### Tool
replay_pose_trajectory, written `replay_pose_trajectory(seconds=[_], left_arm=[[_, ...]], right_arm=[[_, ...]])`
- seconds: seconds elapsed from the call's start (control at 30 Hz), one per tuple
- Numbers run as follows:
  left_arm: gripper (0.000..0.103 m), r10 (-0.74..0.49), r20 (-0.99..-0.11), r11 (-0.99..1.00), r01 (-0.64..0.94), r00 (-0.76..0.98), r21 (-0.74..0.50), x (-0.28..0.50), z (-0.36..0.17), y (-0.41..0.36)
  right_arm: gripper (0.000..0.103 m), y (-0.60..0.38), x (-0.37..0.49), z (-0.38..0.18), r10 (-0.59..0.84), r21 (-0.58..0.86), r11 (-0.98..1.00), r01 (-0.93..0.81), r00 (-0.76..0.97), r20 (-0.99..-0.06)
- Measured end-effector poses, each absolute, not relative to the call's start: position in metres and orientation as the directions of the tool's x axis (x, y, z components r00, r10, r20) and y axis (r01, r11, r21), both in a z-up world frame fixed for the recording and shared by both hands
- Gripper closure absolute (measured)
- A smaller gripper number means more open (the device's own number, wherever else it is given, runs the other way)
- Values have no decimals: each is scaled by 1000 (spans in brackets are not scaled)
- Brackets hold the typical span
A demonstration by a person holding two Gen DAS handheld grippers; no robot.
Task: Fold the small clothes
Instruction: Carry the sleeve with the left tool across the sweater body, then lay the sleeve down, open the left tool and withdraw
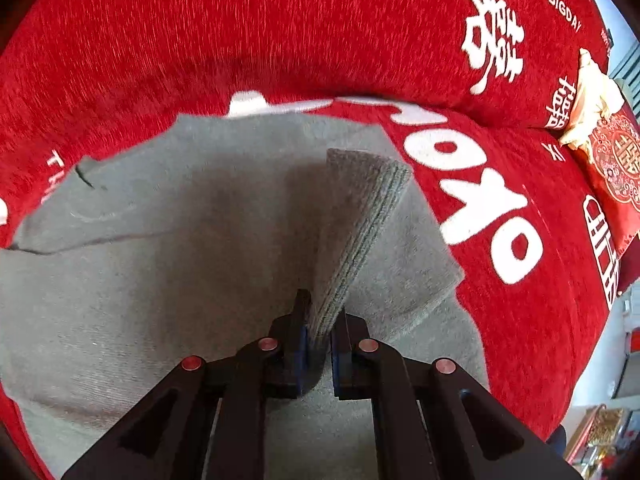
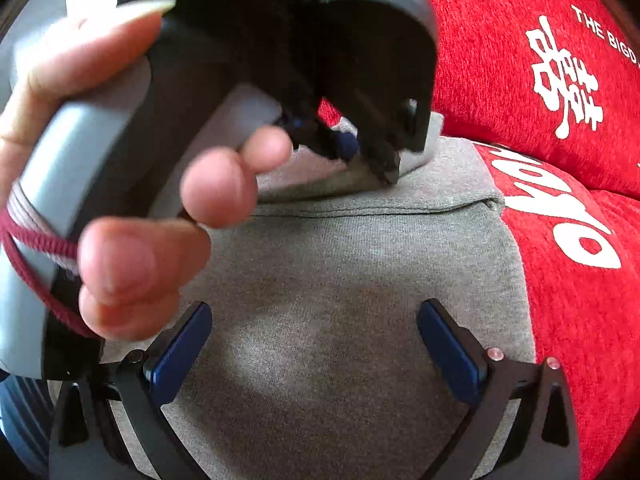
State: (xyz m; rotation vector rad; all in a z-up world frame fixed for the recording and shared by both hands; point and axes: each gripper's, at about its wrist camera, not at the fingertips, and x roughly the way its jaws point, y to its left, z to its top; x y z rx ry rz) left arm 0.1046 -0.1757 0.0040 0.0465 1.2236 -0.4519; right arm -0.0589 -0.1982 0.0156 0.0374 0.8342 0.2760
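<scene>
Over grey garment (image 1: 168, 264), left hand-held gripper (image 1: 319, 320) pinching cuff (image 1: 360, 216)

A red sofa cover (image 1: 240, 40) with white lettering is lying underneath, and a red and cream patterned cushion (image 1: 612, 168) is sitting at its far right.

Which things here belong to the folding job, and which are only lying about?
Job:
- grey garment, its ribbed hem pinched up
- left tongs, shut on the garment
- right tongs, open over it

Lying about:
- red sofa cover
- cream cloth
- red patterned cushion
</scene>
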Motion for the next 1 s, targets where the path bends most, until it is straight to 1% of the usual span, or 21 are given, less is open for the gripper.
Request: replay_pose_trajectory(seconds=[0.2, 0.33, 0.43, 0.5, 0.57, 0.6, 0.7, 0.73, 0.77, 0.8, 0.83, 0.93, 1.0], left_arm=[[95, -314, -923, 900, 380, 223, -214, 102, 7, -176], [95, -363, -918, 884, 370, 162, -285, 103, 11, -167], [95, -373, -920, 879, 364, 124, -307, 103, 5, -167], [95, -384, -914, 876, 365, 133, -315, 102, 0, -167], [95, -381, -911, 868, 399, 157, -294, 101, -1, -170], [90, -378, -911, 868, 405, 165, -286, 102, -1, -170], [90, -432, -893, 865, 339, 128, -370, 112, -4, -160], [88, -447, -887, 864, 313, 116, -394, 114, -2, -156], [60, -481, -869, 854, 286, 115, -435, 115, 3, -150], [8, -523, -842, 834, 278, 129, -476, 114, 10, -144], [2, -565, -811, 811, 283, 151, -512, 110, 18, -138], [1, -627, -760, 769, 291, 172, -569, 103, 36, -120], [1, -611, -766, 786, 273, 201, -555, 102, 43, -107]], right_arm=[[0, -201, -60, 17, 248, 133, 965, -224, 639, -728], [0, -196, -59, 15, 239, 122, 967, -223, 637, -732], [0, -190, -62, 14, 224, 103, 970, -222, 637, -738], [0, -187, -62, 12, 210, 86, 972, -220, 636, -743], [0, -185, -61, 11, 200, 74, 973, -219, 635, -746], [0, -184, -61, 11, 197, 71, 973, -219, 635, -747], [0, -184, -60, 10, 196, 70, 973, -219, 634, -748], [0, -182, -61, 10, 196, 69, 973, -219, 634, -748], [0, -181, -61, 10, 193, 67, 974, -218, 634, -749], [1, -181, -60, 10, 192, 65, 974, -218, 634, -749], [1, -181, -60, 10, 192, 65, 974, -219, 634, -749], [1, -182, -60, 10, 198, 72, 973, -219, 632, -749], [1, -185, -57, 12, 213, 91, 971, -221, 626, -750]])
